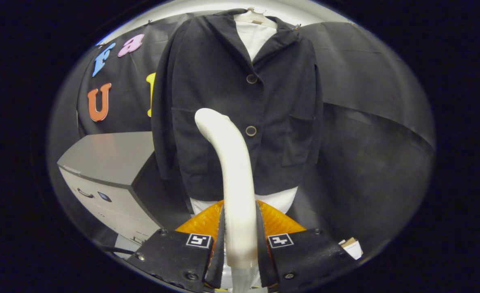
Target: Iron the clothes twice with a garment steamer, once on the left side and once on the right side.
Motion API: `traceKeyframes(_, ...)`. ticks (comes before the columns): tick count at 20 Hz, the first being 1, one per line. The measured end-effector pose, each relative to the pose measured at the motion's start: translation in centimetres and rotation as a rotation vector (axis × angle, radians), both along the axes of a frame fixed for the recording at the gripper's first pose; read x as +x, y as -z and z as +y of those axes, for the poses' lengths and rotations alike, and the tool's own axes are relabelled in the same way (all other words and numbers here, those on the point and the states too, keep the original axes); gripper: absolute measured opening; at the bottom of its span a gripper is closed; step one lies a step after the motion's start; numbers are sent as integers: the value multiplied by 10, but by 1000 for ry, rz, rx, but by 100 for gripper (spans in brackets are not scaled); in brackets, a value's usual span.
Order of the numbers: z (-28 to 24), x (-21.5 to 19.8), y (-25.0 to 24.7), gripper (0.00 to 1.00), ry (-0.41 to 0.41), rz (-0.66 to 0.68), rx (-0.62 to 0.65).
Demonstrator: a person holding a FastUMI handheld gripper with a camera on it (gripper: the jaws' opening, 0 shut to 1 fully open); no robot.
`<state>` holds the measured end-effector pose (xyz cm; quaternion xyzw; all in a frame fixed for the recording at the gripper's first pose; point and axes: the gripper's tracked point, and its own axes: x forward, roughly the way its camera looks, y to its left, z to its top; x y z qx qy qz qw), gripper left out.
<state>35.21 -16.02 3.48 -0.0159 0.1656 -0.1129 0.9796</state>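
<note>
Booth: fingers point(223, 234) around steamer point(233, 179).

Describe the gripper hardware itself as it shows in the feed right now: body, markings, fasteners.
The gripper has two blocky dark carriages, one per finger, each bearing a small square black-and-white tag on its top inner corner. Round screw heads dot the carriages' faces. The fingers are narrow upright blades with ridged, serrated inner edges. A ribbed orange piece fans out just ahead of the carriages. A thin dark cable trails off beside the left carriage.
</note>
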Motion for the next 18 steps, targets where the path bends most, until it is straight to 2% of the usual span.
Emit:
traceKeyframes(5,-6,1,38,38,-16,66,10)
traceKeyframes(11,-13,-19,65,38,-43,119,25)
traceKeyframes(18,-40,-83,40,37,35,62,97)
